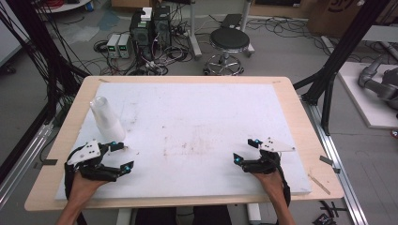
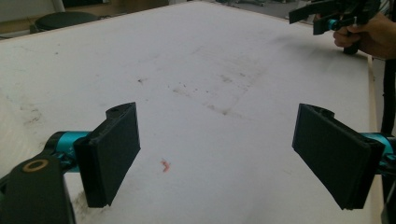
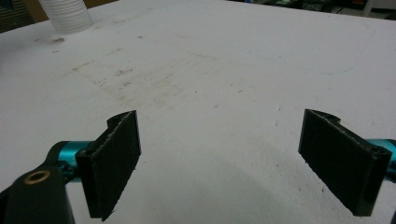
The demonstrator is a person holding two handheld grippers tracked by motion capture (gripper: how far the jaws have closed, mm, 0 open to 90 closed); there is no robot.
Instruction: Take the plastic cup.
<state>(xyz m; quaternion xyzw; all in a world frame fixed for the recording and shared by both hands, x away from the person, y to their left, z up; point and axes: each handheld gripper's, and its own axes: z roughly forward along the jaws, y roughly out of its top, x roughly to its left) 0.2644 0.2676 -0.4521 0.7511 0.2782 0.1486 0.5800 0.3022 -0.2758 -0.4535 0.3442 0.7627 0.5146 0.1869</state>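
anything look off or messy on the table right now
Nothing is spilled or knocked over. The stack of white cups stands upright near the left gripper. The white board has brownish scuffs mid-table and a small red mark between the left jaws.

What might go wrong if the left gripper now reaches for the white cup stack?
The cup stack is tall, so a sideways nudge from the open left gripper might tip it over. It also stands near the white board's left edge, so a push could slide it off onto the wooden table.
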